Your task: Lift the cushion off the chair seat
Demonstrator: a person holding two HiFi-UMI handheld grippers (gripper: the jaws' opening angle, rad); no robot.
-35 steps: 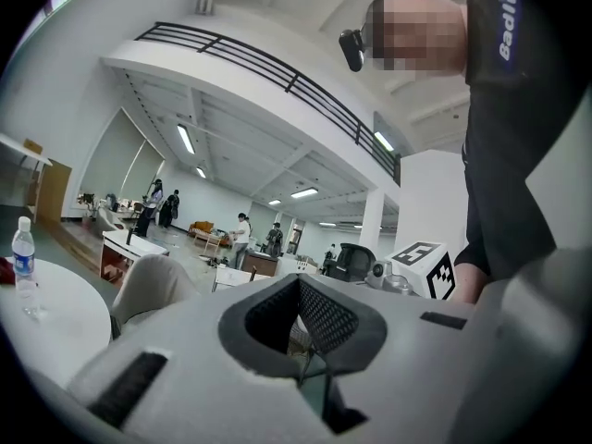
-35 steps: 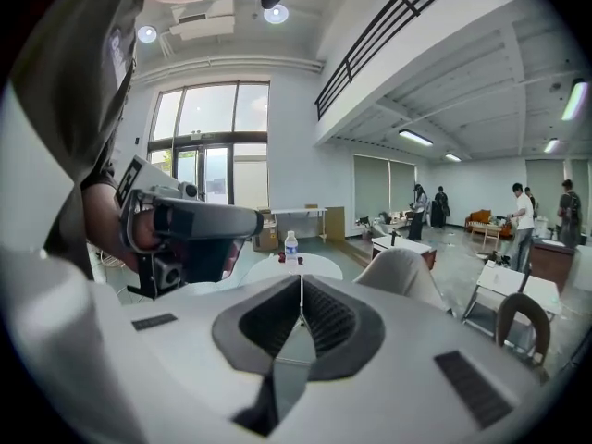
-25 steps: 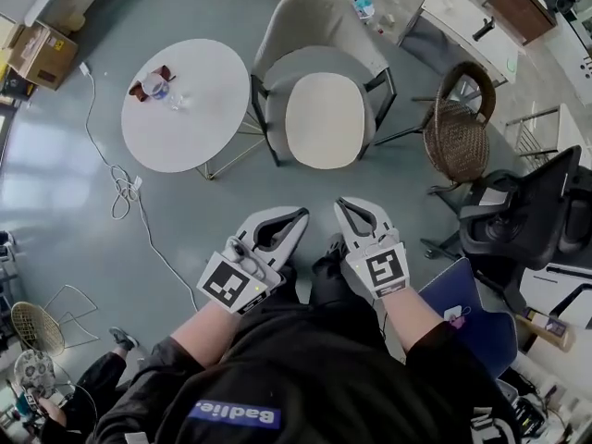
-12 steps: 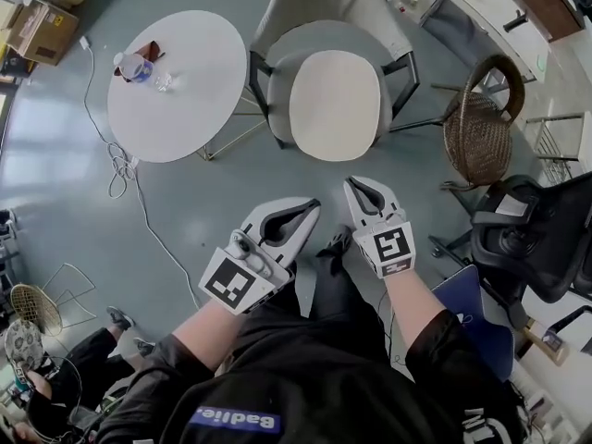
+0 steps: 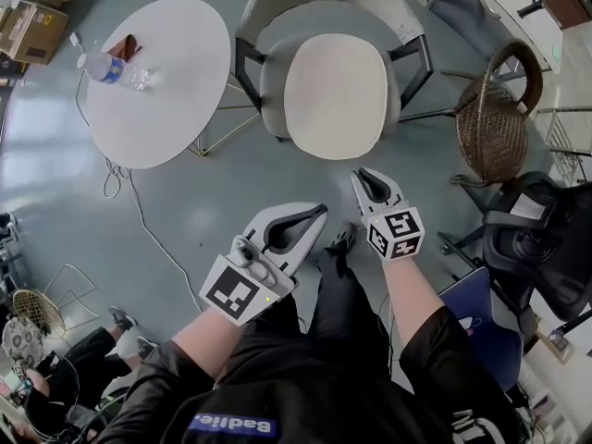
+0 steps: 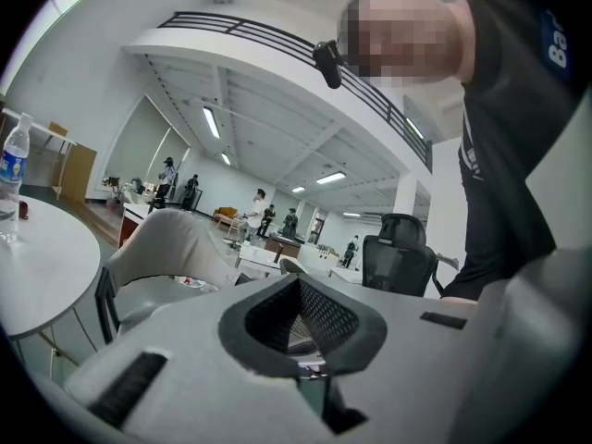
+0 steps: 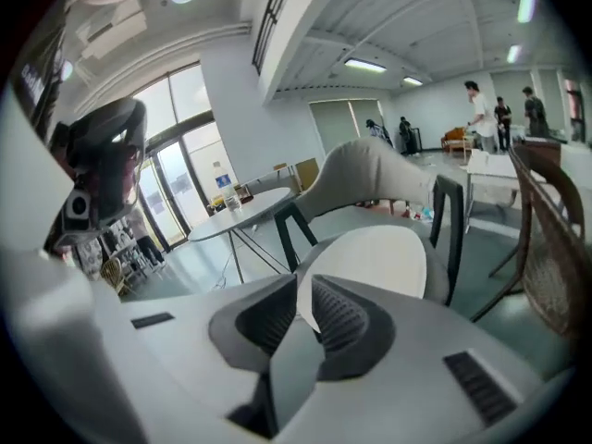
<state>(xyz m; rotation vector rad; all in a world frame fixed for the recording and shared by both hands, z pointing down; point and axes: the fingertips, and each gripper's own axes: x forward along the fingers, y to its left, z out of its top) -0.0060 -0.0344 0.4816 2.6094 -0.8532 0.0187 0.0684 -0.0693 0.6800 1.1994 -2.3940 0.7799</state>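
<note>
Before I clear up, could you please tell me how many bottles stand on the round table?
1: a clear water bottle with a blue label stands near the left edge of the round table, beside a small brown object. No other shows.

Grey floor [image 5: 213,192] under me. Round white table [image 5: 176,100] at my 11 o'clock, bottle [image 5: 111,70] on it. Wicker chair [image 5: 495,132] at 2, black office chair [image 5: 532,239] at 3. White walls [image 7: 268,128], tall windows [image 7: 185,188], strip lights [image 6: 211,123] overhead.

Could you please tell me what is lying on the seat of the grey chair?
A pale oval cushion lies flat on the seat and covers most of it. Only a grey rim of the seat shows around it. Whatever is beneath the cushion is hidden.
</note>
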